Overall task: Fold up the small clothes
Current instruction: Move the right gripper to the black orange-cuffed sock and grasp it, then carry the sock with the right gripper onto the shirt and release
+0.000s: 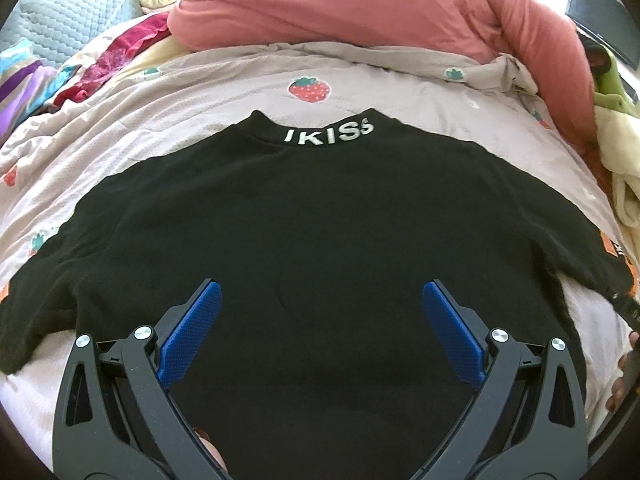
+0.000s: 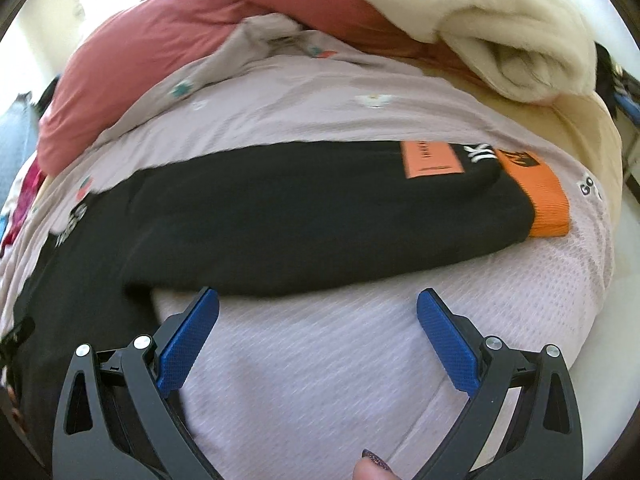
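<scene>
A black sweatshirt (image 1: 320,208) lies flat and spread on the bed, its collar with white "IKISS" lettering (image 1: 330,133) at the far end. My left gripper (image 1: 320,296) is open and empty above the lower middle of the shirt. The right wrist view shows the shirt's right sleeve (image 2: 304,216) stretched sideways, ending in an orange cuff (image 2: 536,196) with an orange patch (image 2: 432,160). My right gripper (image 2: 318,304) is open and empty, over the bedcover just below that sleeve.
The bedcover (image 1: 224,96) is pale lilac with strawberry prints. A pink duvet (image 1: 340,8) is heaped at the back. Coloured clothes (image 1: 116,56) lie at the far left. A cream blanket (image 2: 492,24) is bunched at the far right near the bed edge.
</scene>
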Demonstrator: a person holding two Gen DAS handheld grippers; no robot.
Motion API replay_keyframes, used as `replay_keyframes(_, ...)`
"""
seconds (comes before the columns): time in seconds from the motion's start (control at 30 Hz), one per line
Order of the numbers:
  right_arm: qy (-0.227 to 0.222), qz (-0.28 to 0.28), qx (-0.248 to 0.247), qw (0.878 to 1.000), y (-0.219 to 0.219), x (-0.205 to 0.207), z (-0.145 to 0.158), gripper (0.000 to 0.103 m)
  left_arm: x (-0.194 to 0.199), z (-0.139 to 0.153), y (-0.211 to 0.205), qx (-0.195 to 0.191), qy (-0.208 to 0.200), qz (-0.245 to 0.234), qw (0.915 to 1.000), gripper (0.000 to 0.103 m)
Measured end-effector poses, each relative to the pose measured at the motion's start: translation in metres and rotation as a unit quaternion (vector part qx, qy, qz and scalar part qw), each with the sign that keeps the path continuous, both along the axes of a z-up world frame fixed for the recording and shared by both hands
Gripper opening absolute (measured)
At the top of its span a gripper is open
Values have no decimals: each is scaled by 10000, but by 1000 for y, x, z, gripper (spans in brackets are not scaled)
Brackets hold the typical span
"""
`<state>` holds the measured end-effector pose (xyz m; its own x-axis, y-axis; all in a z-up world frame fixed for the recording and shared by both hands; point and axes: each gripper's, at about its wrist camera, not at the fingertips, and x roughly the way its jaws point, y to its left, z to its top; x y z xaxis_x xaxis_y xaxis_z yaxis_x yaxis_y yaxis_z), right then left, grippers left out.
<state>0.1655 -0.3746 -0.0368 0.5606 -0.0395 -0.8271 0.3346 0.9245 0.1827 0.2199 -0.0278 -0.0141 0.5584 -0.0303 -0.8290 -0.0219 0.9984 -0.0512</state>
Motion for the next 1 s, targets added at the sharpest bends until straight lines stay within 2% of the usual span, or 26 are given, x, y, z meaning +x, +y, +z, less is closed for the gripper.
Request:
replay_keyframes(0.33, -218, -836, 371, 9956, -65, 15, -8, 98, 22, -15, 15, -66, 173, 203, 9996, 95)
replay_keyframes(0.47, -517, -1158, 924, 9876, -91, 17, -12, 98, 33, -16, 18, -56, 199, 207, 9996, 95)
replay_keyframes(0.6, -704, -1258, 1200, 9822, -102, 25, -14, 97, 43, -17, 20, -65, 208, 216, 9995, 95)
replay_keyframes(0.67, -732, -1300, 1111, 9825, -102, 29, -14, 75, 46, -16, 22, -163, 195, 226, 9994, 95)
replay_keyframes(0.7, -733, -1369, 982, 9830, -102, 30, -13, 53, 47, -16, 22, -230, 179, 236, 9993, 95)
replay_keyframes(0.73, -715, -1412, 963, 9827, -103, 31, -14, 43, 47, -16, 23, -283, 166, 233, 9992, 95)
replay_keyframes(0.8, -761, -1529, 1135, 9788, -109, 29, -18, 29, 45, -17, 24, -444, 141, 245, 9986, 95)
replay_keyframes(0.9, -896, -1498, 1218, 9771, -109, 25, -15, 19, 42, -17, 27, -575, 79, 262, 9980, 95)
replay_keyframes(1.0, -1114, -1263, 1178, 9787, -99, 21, -3, 14, 38, -11, 31, -568, -32, 302, 9979, 95)
